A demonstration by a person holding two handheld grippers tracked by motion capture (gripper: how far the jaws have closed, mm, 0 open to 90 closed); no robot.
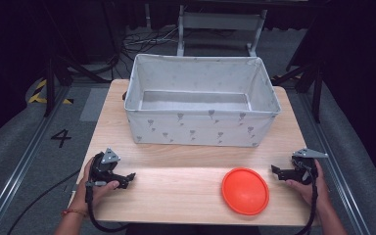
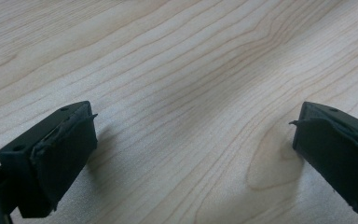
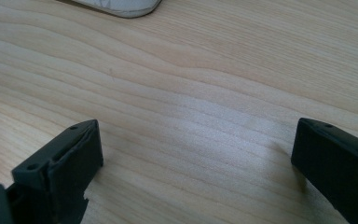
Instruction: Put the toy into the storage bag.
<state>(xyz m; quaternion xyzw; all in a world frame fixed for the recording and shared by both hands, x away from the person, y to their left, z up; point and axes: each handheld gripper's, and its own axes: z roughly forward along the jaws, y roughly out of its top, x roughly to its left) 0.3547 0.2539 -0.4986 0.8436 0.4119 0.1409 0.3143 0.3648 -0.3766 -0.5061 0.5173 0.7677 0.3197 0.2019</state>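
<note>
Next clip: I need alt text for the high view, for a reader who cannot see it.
A person's two hands rest on a light wooden table, each holding a black two-jaw gripper: left gripper, right gripper. An orange disc lies flat near the right gripper. Behind it stands an open, empty grey fabric storage bin.

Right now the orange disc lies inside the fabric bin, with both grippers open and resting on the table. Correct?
Not quite. In the high view the orange disc lies on the table in front of the fabric bin. Left gripper and right gripper are open.
</note>
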